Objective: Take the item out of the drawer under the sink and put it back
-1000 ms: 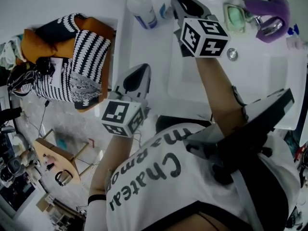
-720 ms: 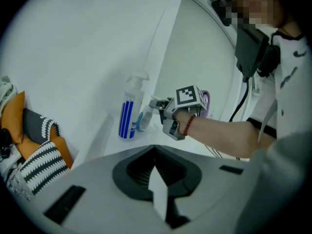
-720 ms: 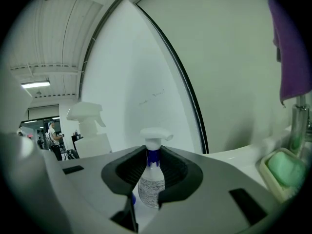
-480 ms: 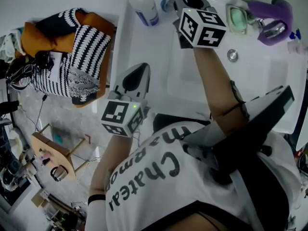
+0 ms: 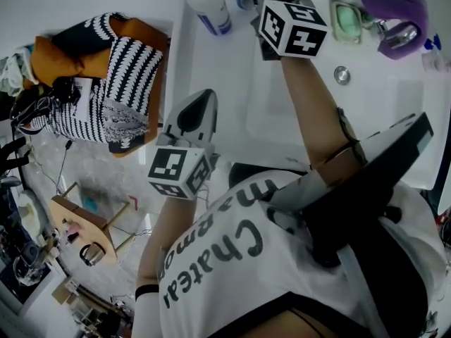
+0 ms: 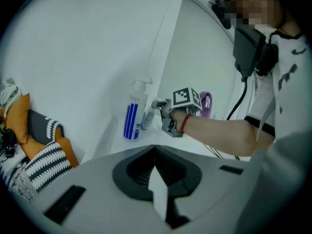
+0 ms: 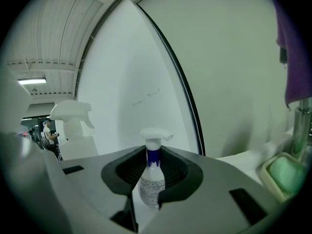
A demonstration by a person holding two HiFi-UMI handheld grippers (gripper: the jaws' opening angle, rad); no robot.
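A white bathroom table [image 5: 211, 76] with a sunken basin [image 5: 387, 111] fills the head view, with a mirror [image 7: 224, 57] behind it. The drawer under the sink shows in no view, so we cannot place the item for certain. We judge the step in hand to be a reach. The right gripper [image 6: 158, 105] is at the table's back, its jaws a little apart, and a small spray bottle [image 7: 152, 179] stands in their gap; we cannot tell whether they press it. The next move calls for closing squarely on its body before lifting. The left gripper [image 5: 204, 101] hovers at the table's front-left edge, jaws narrowly apart and empty, a placing only the head view gives. Only the left gripper view shows the small bottle just beside a taller striped spray bottle [image 6: 130, 117].
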